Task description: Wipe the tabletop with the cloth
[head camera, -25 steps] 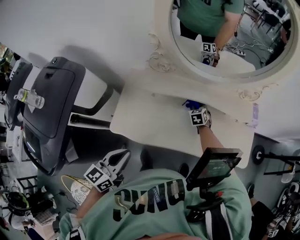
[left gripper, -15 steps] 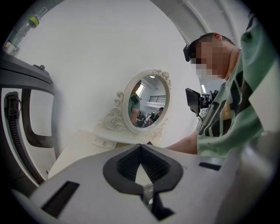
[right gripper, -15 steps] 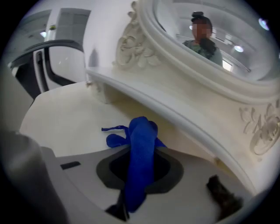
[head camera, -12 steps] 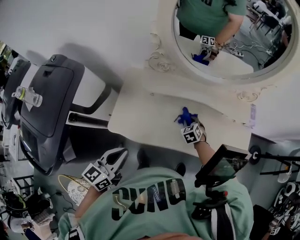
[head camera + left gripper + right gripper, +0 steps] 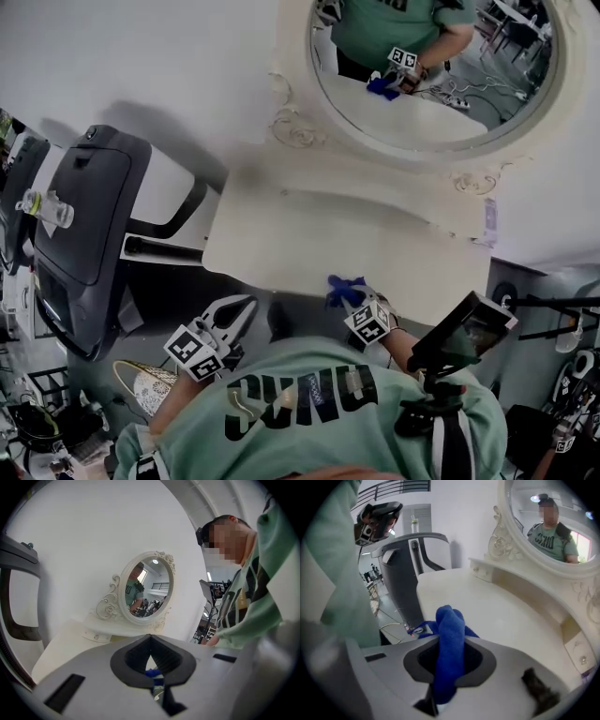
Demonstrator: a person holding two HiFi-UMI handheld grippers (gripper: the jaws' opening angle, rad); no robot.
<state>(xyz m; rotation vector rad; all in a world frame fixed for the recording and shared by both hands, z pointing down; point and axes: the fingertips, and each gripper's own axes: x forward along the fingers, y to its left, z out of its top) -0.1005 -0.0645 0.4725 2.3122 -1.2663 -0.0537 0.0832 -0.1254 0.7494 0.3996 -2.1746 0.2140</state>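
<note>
My right gripper [image 5: 352, 302] is clamped on the blue cloth [image 5: 343, 289]. In the right gripper view the fabric runs up between both jaws and bunches out past their tips. The cloth sits at the near edge of the cream table [image 5: 281, 234], a little right of that edge's middle. I cannot tell whether it presses on the surface or hangs just over the lip. My left gripper [image 5: 246, 309] is off the table, below its near left corner and close to my body. Its jaws meet at the tips with nothing between them. An oval mirror [image 5: 291, 127] in a carved frame stands along the far edge and reflects the cloth. A dark grey treadmill [image 5: 84, 225] stands beyond the table's left edge.
</note>
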